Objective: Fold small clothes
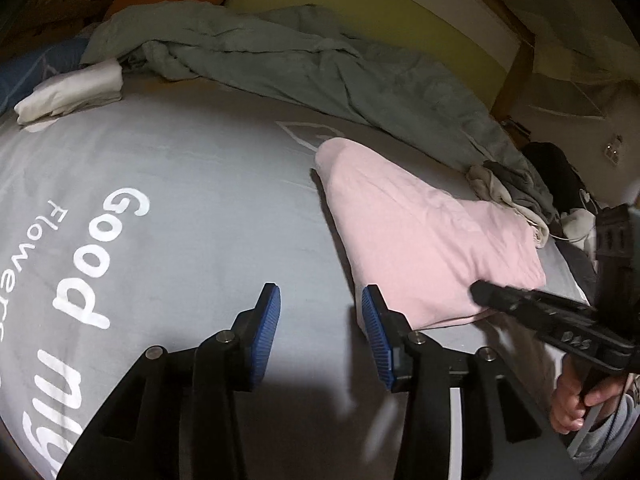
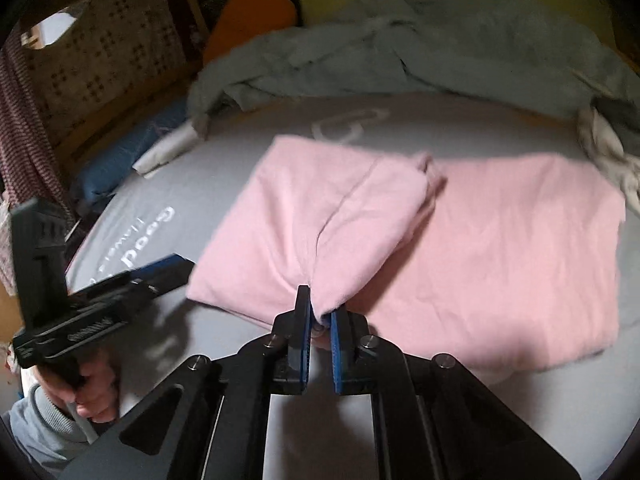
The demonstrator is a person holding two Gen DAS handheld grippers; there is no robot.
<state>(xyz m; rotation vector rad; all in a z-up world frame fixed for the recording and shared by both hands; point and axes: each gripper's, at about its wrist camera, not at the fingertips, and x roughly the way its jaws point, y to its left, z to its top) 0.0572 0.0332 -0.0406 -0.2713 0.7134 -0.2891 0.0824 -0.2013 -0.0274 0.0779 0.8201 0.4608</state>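
A pink garment (image 2: 460, 248) lies partly folded on the grey bed sheet (image 2: 400, 116). It also shows in the left wrist view (image 1: 416, 232). My right gripper (image 2: 319, 312) is shut on the near edge of the pink garment, with cloth bunched between its blue pads. It appears in the left wrist view (image 1: 492, 294) at the garment's near right corner. My left gripper (image 1: 320, 300) is open and empty, just above the sheet (image 1: 192, 184), left of the garment. It shows at the left of the right wrist view (image 2: 176, 264).
A crumpled grey-green duvet (image 1: 280, 60) lies along the far side of the bed. A folded white cloth (image 1: 72, 92) sits at the far left. A heap of grey and white clothes (image 1: 512, 188) lies at the right. A blue pillow (image 2: 120, 160) and an orange cushion (image 2: 252, 20) lie beyond.
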